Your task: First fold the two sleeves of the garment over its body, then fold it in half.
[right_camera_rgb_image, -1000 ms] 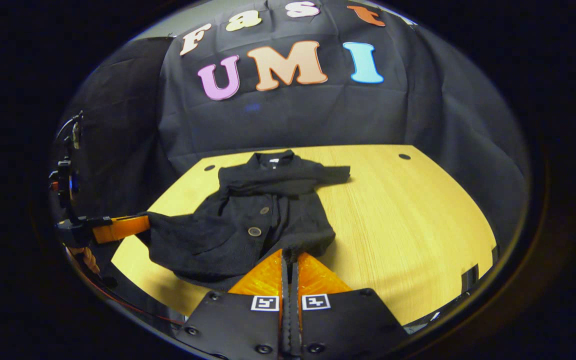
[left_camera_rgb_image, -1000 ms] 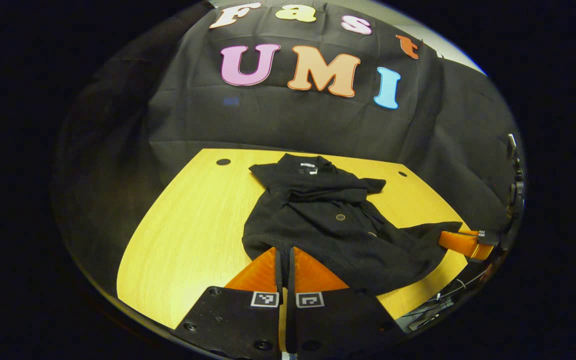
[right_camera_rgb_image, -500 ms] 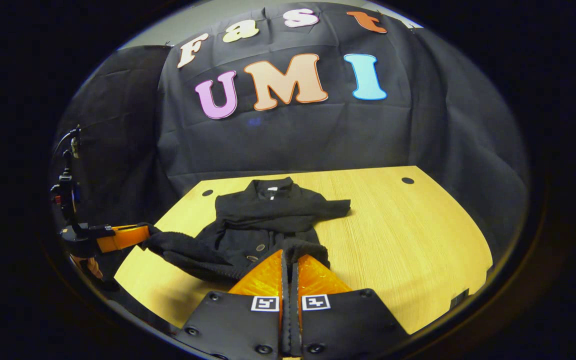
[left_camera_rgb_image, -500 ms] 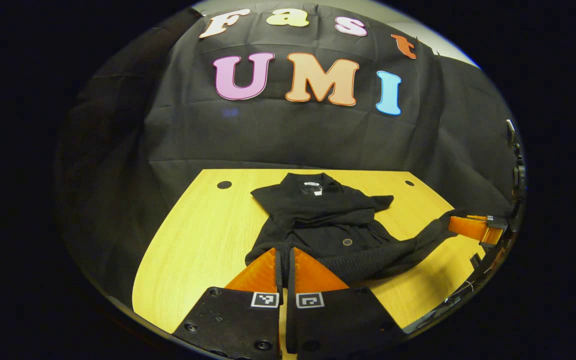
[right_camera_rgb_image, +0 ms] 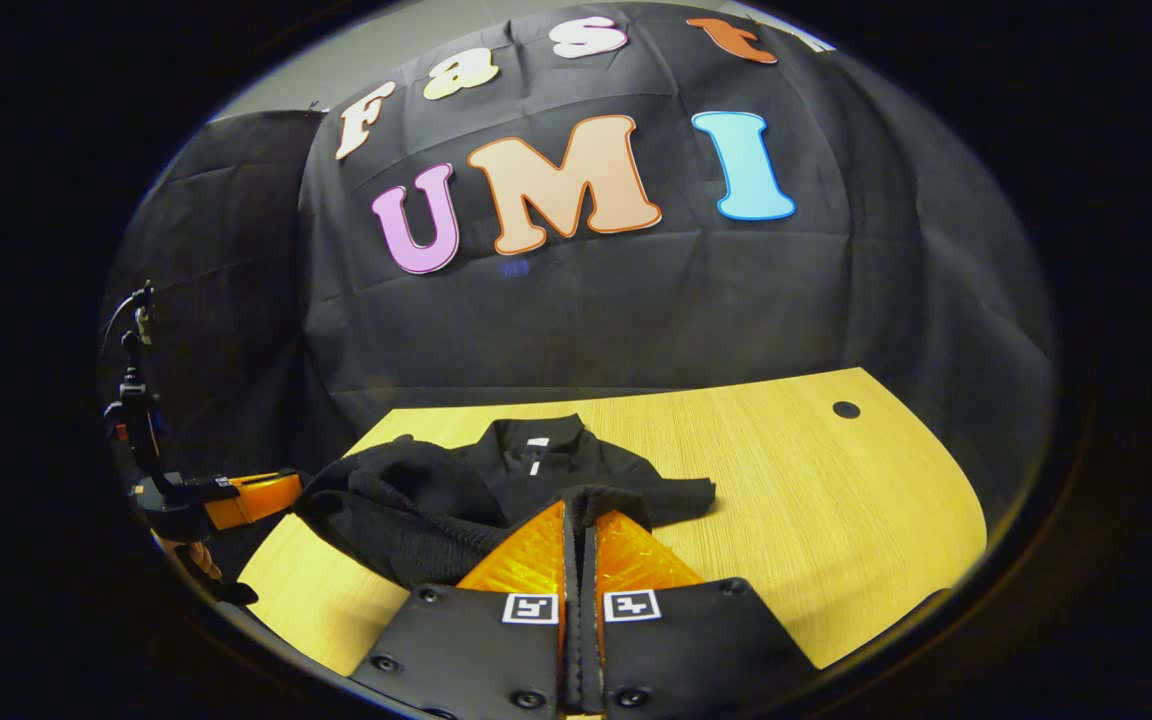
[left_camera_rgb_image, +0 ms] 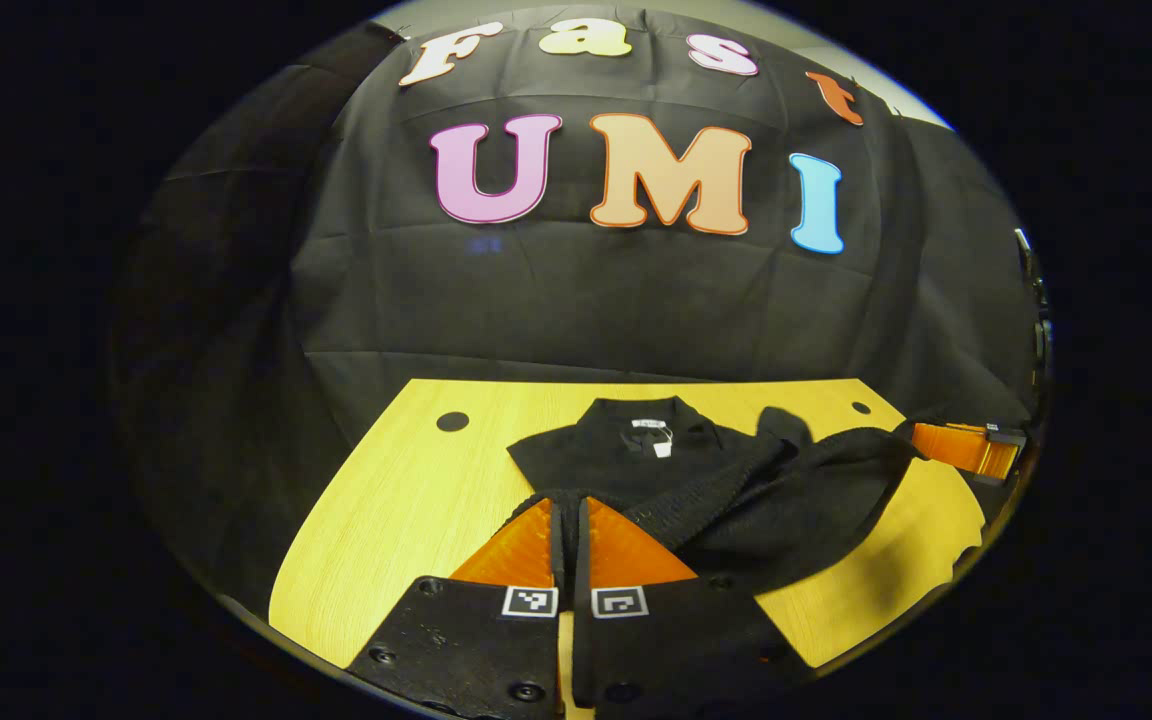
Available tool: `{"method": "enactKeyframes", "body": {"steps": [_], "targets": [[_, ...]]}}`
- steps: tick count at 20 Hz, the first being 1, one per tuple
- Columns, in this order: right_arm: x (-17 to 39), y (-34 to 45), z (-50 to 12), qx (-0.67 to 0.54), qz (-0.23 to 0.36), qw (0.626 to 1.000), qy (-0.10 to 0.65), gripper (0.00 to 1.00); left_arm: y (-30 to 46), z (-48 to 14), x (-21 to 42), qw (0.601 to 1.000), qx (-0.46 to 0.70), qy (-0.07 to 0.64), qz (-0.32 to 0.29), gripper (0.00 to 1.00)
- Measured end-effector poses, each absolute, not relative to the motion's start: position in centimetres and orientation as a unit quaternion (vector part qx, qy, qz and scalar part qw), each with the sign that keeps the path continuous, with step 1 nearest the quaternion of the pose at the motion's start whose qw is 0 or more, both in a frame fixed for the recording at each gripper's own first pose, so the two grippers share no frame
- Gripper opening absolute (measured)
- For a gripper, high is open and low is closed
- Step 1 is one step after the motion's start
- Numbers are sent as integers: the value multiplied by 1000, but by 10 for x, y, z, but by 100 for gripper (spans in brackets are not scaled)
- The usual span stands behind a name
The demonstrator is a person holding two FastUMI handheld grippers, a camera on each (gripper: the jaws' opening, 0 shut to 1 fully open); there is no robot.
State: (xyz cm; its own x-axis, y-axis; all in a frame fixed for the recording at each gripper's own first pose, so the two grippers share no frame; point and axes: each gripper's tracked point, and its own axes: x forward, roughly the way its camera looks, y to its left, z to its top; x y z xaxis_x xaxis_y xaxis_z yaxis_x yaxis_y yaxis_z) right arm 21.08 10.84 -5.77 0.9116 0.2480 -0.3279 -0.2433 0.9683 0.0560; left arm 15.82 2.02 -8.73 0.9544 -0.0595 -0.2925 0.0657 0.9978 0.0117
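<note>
Black garment (left_camera_rgb_image: 736,500) hem clamped in both my jaws | lifted above worktop (right_camera_rgb_image: 816,500), heading toward far collar (left_camera_rgb_image: 651,415) | best keep corners level, hem taut.

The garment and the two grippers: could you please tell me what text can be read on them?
Neck label of the black garment: white, too small to read.
Square markers on the left gripper and the right gripper: black-and-white patterns, no words.
</note>
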Motion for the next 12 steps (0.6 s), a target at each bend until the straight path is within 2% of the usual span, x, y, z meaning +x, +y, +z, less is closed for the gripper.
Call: {"method": "enactKeyframes", "body": {"steps": [8, 9, 12], "targets": [[298, 107, -54, 10, 135, 973, 189, 2, 11, -92, 238, 987, 0, 158, -11, 0], [307, 107, -55, 7, 137, 972, 190, 0, 10, -91, 247, 988, 2, 157, -9, 0], [337, 109, -55, 1, 140, 971, 192, 2, 9, -92, 275, 988, 8, 156, -5, 0]]}}
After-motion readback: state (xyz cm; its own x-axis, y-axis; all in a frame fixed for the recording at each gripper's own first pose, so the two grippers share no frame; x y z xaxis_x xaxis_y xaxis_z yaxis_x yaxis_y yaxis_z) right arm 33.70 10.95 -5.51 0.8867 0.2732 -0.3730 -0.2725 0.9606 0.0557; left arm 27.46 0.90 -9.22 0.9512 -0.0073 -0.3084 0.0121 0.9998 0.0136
